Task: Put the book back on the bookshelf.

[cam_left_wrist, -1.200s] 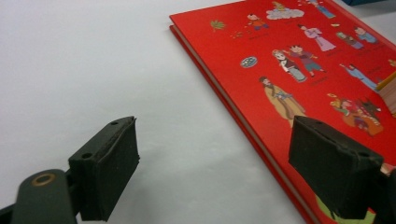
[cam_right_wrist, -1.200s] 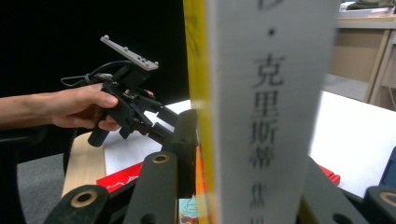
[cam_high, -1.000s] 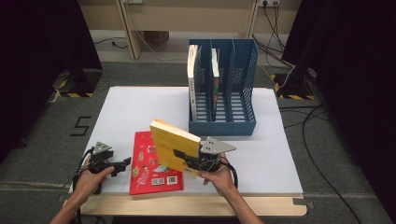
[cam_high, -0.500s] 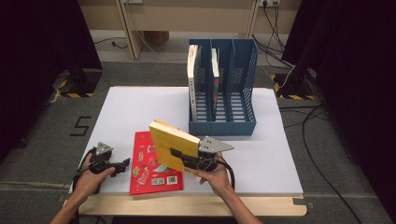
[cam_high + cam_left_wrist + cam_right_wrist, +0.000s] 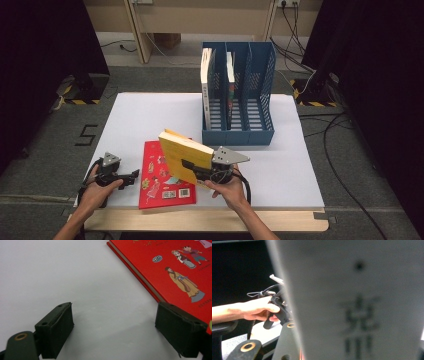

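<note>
Yellow-covered book is tilted up off the white desk, gripped in the right tongs above the right edge of the flat red picture book. Those jaws have just been easing wider, book still between them. Left tongs rest wide apart on bare desk, nothing between, red book just beside. Blue three-slot file rack stands behind, holding two upright books.

A blue file rack is standing at the far side of the white bench, holding two upright books in its left and middle slots. Cables are trailing across the grey floor.
</note>
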`<state>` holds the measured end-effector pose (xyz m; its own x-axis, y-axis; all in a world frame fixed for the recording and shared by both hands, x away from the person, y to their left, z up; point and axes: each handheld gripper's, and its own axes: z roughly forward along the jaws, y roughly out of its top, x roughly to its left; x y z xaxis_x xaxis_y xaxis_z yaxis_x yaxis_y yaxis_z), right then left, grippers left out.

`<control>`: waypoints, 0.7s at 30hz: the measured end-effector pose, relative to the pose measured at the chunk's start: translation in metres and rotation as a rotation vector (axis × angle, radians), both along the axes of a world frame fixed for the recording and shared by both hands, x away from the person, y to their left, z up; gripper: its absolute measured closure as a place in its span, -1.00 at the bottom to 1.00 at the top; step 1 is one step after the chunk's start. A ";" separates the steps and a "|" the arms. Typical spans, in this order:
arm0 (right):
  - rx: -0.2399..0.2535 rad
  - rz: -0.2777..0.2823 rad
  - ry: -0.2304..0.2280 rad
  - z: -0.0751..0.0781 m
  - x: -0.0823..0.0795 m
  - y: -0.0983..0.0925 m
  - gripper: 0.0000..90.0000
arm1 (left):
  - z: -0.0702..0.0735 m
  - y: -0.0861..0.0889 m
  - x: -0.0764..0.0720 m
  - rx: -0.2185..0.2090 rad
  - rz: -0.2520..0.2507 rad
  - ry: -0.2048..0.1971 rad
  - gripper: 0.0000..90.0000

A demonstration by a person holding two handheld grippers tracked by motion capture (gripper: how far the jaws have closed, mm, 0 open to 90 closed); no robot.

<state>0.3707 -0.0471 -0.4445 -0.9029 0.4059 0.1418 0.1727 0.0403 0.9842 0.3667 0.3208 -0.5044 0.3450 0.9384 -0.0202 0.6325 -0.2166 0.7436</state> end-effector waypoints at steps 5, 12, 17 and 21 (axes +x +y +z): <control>0.004 -0.019 -0.019 0.002 -0.002 0.001 0.64 | 0.000 0.000 0.000 -0.002 -0.001 -0.001 -0.69; 0.000 -0.021 -0.039 0.006 -0.005 0.003 0.67 | 0.000 0.000 0.000 -0.002 -0.003 -0.002 -0.69; 0.017 -0.027 -0.038 0.012 -0.006 -0.001 0.67 | 0.000 0.001 0.000 -0.003 -0.005 -0.002 -0.69; 0.021 -0.054 -0.035 0.020 -0.006 -0.006 0.67 | 0.000 0.001 0.000 -0.003 -0.005 -0.002 -0.69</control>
<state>0.3645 -0.0532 -0.4248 -0.8842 0.4515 0.1197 0.1396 0.0109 0.9901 0.3670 0.3215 -0.5047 0.3497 0.9366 -0.0222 0.6300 -0.2175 0.7455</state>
